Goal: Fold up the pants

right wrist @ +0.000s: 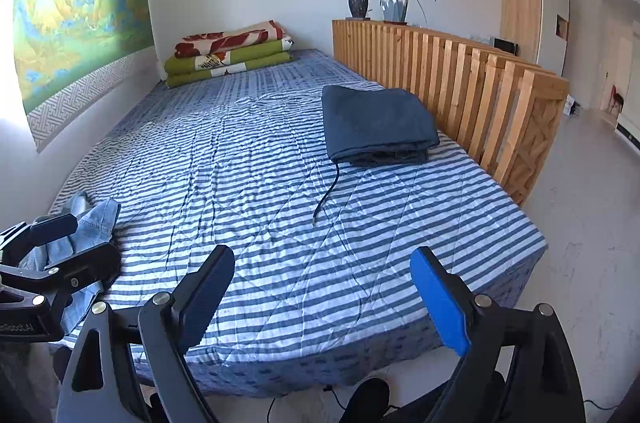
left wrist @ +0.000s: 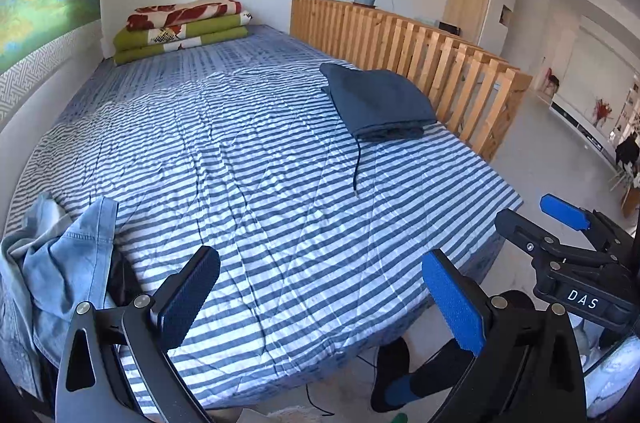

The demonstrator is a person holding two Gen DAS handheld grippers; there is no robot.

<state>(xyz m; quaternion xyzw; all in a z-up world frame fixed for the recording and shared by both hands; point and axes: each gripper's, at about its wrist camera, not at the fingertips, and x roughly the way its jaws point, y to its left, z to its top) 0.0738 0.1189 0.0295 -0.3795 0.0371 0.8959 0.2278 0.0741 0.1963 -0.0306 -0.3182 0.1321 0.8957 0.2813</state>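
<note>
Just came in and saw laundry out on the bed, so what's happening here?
A person holds a two-finger tool in each hand over the striped bed. Both the left tool and the right tool are open and empty. Dark blue pants lie folded by the wooden railing, a drawstring trailing out. A crumpled denim garment waits at the bed's near left corner.

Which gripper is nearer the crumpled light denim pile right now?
Left. The left gripper, open and empty, sits right beside the denim pile at the near left edge of the bed. The right gripper, also open, is further right, with the left one between it and the pile.
</note>
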